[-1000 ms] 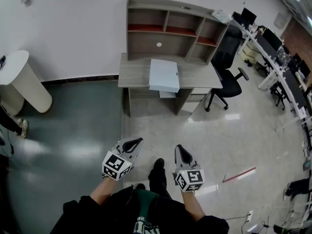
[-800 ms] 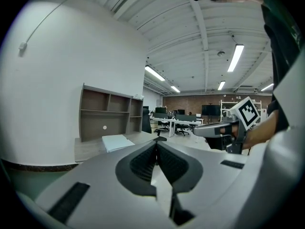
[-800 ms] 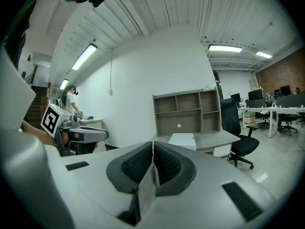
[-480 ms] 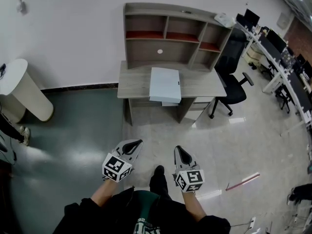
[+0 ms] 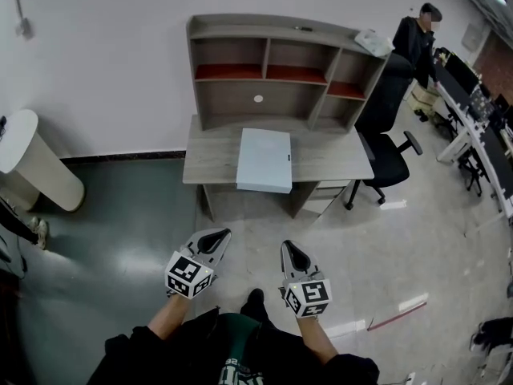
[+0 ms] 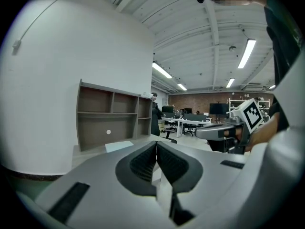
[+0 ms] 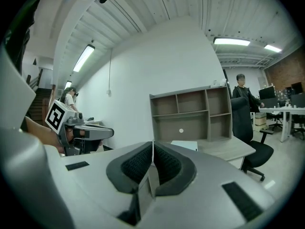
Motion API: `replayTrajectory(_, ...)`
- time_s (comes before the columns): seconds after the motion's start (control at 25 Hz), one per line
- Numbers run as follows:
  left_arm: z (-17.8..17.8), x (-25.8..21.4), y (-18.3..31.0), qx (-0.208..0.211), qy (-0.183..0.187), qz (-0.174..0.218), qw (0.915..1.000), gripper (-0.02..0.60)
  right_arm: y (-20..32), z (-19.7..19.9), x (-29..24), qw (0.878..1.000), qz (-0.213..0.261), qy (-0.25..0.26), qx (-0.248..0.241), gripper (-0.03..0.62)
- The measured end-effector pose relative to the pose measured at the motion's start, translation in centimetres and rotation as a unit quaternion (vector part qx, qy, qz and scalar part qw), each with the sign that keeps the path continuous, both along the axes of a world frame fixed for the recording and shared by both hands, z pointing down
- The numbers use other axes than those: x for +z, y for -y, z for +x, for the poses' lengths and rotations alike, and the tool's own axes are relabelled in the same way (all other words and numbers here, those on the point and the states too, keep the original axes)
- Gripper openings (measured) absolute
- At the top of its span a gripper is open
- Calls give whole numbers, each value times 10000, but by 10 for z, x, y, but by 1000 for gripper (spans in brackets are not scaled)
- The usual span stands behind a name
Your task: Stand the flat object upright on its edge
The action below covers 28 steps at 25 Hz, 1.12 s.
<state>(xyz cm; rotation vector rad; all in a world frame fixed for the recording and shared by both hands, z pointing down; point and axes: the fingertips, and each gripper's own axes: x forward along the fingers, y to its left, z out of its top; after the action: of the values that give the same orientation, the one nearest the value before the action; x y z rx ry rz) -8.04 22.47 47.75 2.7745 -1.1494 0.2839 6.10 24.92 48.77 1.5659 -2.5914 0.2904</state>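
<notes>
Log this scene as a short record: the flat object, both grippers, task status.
flat object: pale panel lying flat on the desk, overhanging its front edge
left gripper: shut, empty, well short of the desk
right gripper: shut, empty, well short of the desk
right of desk: black office chair
task status: not begun, object untouched

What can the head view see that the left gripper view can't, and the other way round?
Only the head view shows the white round stand, the wearer's shoe and the marker cube on the left gripper.

Only the left gripper view shows the ceiling's strip lights.

Both show the desk with its shelf unit, the pale flat panel lying flat on the desk, the right gripper, and a standing person beside the shelves.
</notes>
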Motion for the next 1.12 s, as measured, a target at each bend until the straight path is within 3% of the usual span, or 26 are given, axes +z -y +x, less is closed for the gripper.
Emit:
replayTrajectory(0.28, 28, -1, 69, -189, -70, -10, 9998, 12, 70, 27, -1, 9998, 15, -4, -184, 35)
replayTrajectory(0.48, 34, 11, 92, -417, -131, -179, 9989, 12, 105, 36, 8, 9992, -145, -2, -366, 35)
replayTrajectory(0.84, 16, 19, 144, -695, -124, -252, 9972, 12, 162, 28, 18, 9982, -249, 73, -537, 35)
replayTrajectory(1.12, 11, 37, 225, -721, -245, -380, 9964, 12, 238, 27, 29, 9982, -334, -12, -507, 35)
